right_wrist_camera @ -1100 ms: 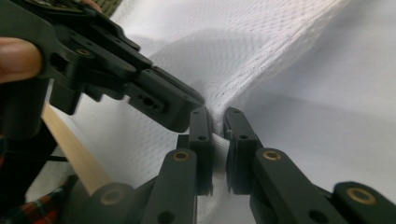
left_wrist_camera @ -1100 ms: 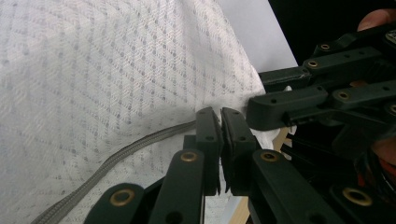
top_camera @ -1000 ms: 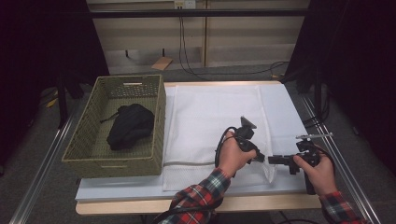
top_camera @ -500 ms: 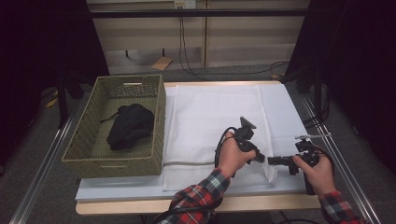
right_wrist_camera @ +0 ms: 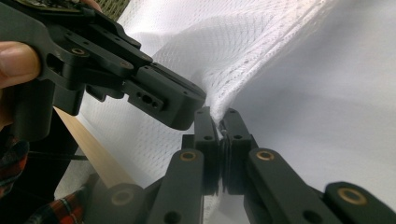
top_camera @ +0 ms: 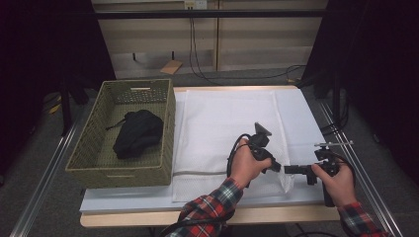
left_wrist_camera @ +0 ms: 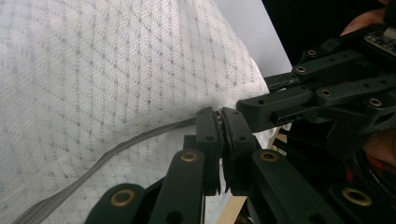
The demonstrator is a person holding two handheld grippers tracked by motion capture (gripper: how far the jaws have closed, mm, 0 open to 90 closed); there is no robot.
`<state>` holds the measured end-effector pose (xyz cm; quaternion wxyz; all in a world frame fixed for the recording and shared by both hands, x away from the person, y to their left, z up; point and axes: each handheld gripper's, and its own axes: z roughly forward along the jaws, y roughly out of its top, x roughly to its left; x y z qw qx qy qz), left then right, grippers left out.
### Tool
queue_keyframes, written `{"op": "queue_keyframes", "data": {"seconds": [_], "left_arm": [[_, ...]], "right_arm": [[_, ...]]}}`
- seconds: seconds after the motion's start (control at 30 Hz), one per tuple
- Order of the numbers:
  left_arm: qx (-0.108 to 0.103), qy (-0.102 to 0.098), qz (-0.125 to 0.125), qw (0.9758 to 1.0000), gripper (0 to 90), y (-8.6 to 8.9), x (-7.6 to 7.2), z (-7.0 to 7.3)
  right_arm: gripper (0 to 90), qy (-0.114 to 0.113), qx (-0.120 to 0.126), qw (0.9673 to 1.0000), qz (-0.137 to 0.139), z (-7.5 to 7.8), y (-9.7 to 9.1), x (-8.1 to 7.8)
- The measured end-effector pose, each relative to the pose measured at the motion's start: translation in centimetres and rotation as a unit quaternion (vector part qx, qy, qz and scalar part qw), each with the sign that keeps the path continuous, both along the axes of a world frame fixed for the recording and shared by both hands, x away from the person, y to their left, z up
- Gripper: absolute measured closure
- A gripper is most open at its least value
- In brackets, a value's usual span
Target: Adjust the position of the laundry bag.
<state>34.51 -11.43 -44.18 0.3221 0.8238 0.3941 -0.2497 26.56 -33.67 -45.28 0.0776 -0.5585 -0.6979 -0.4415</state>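
A white mesh bag (top_camera: 227, 128) lies flat on the table, with a grey zipper (top_camera: 197, 173) along its near edge. My left gripper (top_camera: 276, 168) is shut on the bag's near right corner, where the zipper (left_wrist_camera: 116, 149) ends. In the left gripper view its jaws (left_wrist_camera: 220, 116) pinch the mesh (left_wrist_camera: 93, 70) there. My right gripper (top_camera: 287, 169) faces it tip to tip and is shut on the same corner. In the right gripper view the white mesh (right_wrist_camera: 224, 51) rises in a fold from between its closed jaws (right_wrist_camera: 218, 119).
A woven basket (top_camera: 168, 128) stands at the table's left and holds a black garment (top_camera: 136, 133). The table's wooden front edge (top_camera: 276, 215) runs just below both hands. Metal rails (top_camera: 356, 168) border the table on either side.
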Motion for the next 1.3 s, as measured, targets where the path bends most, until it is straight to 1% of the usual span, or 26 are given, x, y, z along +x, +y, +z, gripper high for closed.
{"op": "queue_keyframes", "data": {"seconds": [0.07,0.13,0.17,0.2,0.23,0.27,0.37,0.4,0.47,0.5,0.53,0.57,0.63,0.7,0.77,0.8,0.83,0.9,0.93,1.03,1.07,1.1,1.13,1.23,1.27,1.3], "left_arm": [[-0.005,-0.001,0.002,1.0,86.7,-0.06,-0.12,0.12],[0.001,-0.006,0.001,1.0,86.6,-0.14,-0.22,0.3],[0.0,-0.007,-0.002,1.0,86.7,-0.16,-0.25,0.37],[0.004,-0.012,-0.003,0.9999,86.7,-0.2,-0.28,0.46],[0.005,-0.02,-0.014,0.9997,86.7,-0.17,-0.23,0.49],[0.007,-0.022,-0.009,0.9997,86.7,-0.27,-0.34,0.55],[0.009,-0.022,-0.01,0.9997,86.8,-0.28,-0.39,0.58],[0.005,-0.021,-0.009,0.9997,86.7,-0.25,-0.39,0.54],[0.007,-0.028,-0.019,0.9994,86.8,-0.16,-0.41,0.6],[0.009,-0.036,-0.028,0.9989,86.8,-0.07,-0.36,0.61],[0.009,-0.037,-0.025,0.999,86.8,-0.07,-0.42,0.68],[0.007,-0.037,-0.021,0.9991,86.8,-0.07,-0.48,0.73],[0.008,-0.039,-0.025,0.9989,86.8,0.03,-0.48,0.86],[0.011,-0.035,-0.016,0.9992,86.8,-0.06,-0.57,0.98],[0.022,-0.043,-0.02,0.9986,86.7,-0.24,-0.58,1.0],[0.024,-0.041,-0.017,0.9987,86.7,-0.29,-0.6,1.03],[0.021,-0.044,-0.018,0.9986,86.7,-0.39,-0.64,0.98],[0.018,-0.039,-0.011,0.999,86.7,-0.57,-0.74,0.93],[0.025,-0.044,-0.022,0.9985,86.7,-0.54,-0.64,0.93],[0.02,-0.043,-0.012,0.9988,86.7,-0.71,-0.77,0.83],[0.019,-0.042,-0.022,0.9987,86.7,-0.53,-0.63,0.84],[0.016,-0.038,-0.016,0.999,86.7,-0.5,-0.64,0.81],[0.013,-0.036,-0.021,0.999,86.8,-0.39,-0.56,0.79],[0.012,-0.038,-0.015,0.9991,86.8,-0.39,-0.66,0.86],[0.013,-0.038,-0.014,0.9991,86.8,-0.38,-0.69,0.92],[0.035,-0.053,-0.01,0.9979,86.8,-0.35,-0.72,1.01]], "right_arm": [[88.1,0.0,-0.001,1.0,-0.002,0.08,0.0,-0.02],[88.3,0.0,0.0,1.0,-0.004,0.16,-0.03,-0.08],[88.3,0.0,-0.001,1.0,-0.004,0.19,-0.05,-0.11],[88.4,0.0,0.0,1.0,-0.006,0.22,-0.1,-0.12],[88.5,0.004,0.002,1.0,-0.008,0.26,-0.1,-0.14],[88.5,0.006,0.003,0.9999,-0.009,0.26,-0.11,-0.12],[88.6,0.009,0.005,0.9999,-0.009,0.23,-0.13,-0.11],[88.6,0.01,0.005,0.9999,-0.009,0.23,-0.14,-0.11],[88.7,0.009,0.005,0.9999,-0.008,0.26,-0.13,-0.12],[88.7,0.009,0.005,0.9999,-0.007,0.27,-0.11,-0.13],[88.7,0.011,0.006,0.9999,-0.006,0.28,-0.05,-0.15],[88.8,0.009,0.005,0.9999,-0.007,0.29,-0.03,-0.14],[88.8,0.008,0.01,0.9999,-0.007,0.31,-0.06,-0.12],[88.8,0.008,0.01,0.9999,-0.007,0.38,-0.02,-0.15],[88.8,0.006,0.01,0.9999,-0.004,0.44,0.17,-0.19],[88.8,0.004,0.006,1.0,-0.005,0.47,0.27,-0.21],[88.8,0.004,0.005,1.0,-0.005,0.51,0.29,-0.23],[88.8,0.002,0.005,1.0,-0.004,0.44,0.13,-0.19],[88.8,0.005,0.01,0.9999,-0.006,0.42,0.07,-0.21],[88.8,0.002,0.007,1.0,-0.006,0.4,0.0,-0.21],[88.8,0.004,0.005,1.0,-0.006,0.45,0.02,-0.23],[88.8,0.004,0.001,0.9999,-0.01,0.46,0.02,-0.26],[88.9,0.006,0.002,0.9999,-0.011,0.45,-0.01,-0.26],[88.9,0.007,0.005,0.9999,-0.011,0.37,-0.09,-0.24],[88.9,0.007,0.006,0.9999,-0.012,0.36,-0.13,-0.24],[89.0,0.007,0.005,0.9999,-0.011,0.39,-0.11,-0.27]]}}
